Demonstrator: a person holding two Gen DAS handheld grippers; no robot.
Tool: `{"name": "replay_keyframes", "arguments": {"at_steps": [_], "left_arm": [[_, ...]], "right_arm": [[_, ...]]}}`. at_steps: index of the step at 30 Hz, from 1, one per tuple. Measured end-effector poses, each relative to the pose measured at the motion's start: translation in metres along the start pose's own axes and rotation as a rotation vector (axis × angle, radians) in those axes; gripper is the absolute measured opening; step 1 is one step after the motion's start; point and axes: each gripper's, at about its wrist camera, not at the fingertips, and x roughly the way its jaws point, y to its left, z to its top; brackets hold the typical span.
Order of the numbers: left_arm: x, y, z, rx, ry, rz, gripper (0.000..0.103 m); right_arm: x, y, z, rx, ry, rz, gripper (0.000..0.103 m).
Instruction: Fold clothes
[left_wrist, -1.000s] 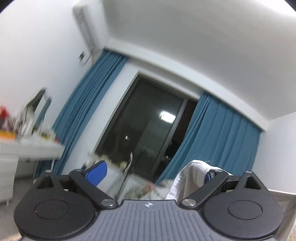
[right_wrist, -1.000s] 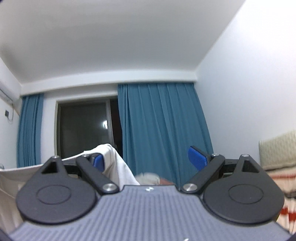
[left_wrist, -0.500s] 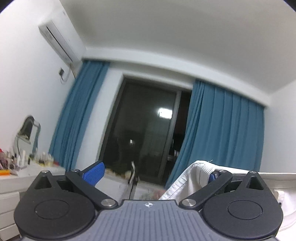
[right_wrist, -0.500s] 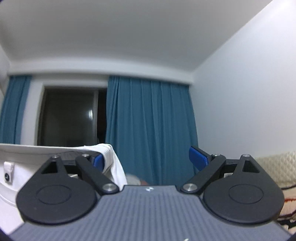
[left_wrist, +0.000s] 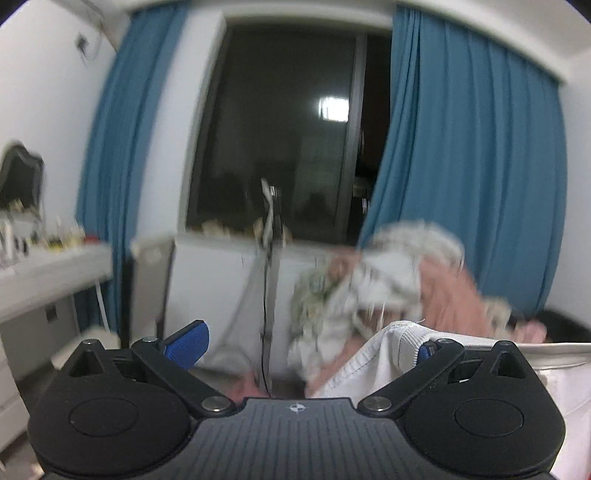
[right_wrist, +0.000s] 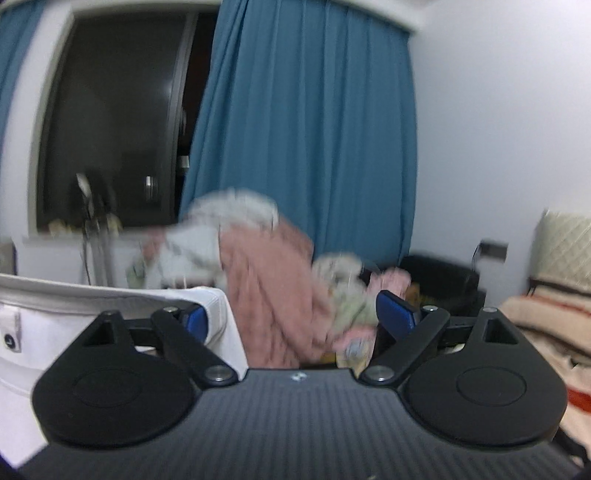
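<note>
A white garment is stretched between my two grippers. In the left wrist view its ribbed edge drapes over my right fingertip; the left fingertip is bare and far apart. My left gripper stands open. In the right wrist view the white garment drapes over my left fingertip; the right fingertip is bare. My right gripper stands open, the cloth hooked on one finger.
A heap of pink and pale clothes lies ahead, also in the left wrist view. Blue curtains flank a dark window. A white dresser stands left. A striped blanket lies right.
Both grippers have tilted down from the ceiling toward the room. The clothes heap has come into view. The white garment stays hooked on the inner fingers.
</note>
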Motion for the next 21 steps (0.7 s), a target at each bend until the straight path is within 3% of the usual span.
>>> {"name": "replay_keyframes", "arguments": {"at_steps": [3,7,10,12,16,19,21], "left_arm": [[0.092,0.001,-0.065,0.02,0.131,-0.009,0.103],[0.154,0.019,-0.102,0.04,0.279,-0.024,0.103],[0.2,0.032,-0.129,0.054,0.391,-0.035,0.101],[0.231,0.041,-0.147,0.064,0.465,-0.043,0.102],[0.286,0.057,-0.179,0.087,0.604,-0.064,0.103],[0.265,0.054,-0.157,0.134,0.63,-0.122,0.103],[0.243,0.053,-0.141,0.156,0.598,-0.141,0.103]], "right_arm": [[0.08,0.015,-0.064,-0.006,0.124,-0.008,0.091],[0.162,0.037,-0.144,-0.048,0.281,-0.005,0.091],[0.19,0.044,-0.181,-0.049,0.389,0.035,0.091],[0.196,0.051,-0.195,-0.073,0.457,0.049,0.091],[0.205,0.065,-0.197,-0.124,0.574,0.172,0.091],[0.186,0.075,-0.184,-0.149,0.583,0.259,0.091],[0.166,0.077,-0.172,-0.141,0.561,0.276,0.091]]}}
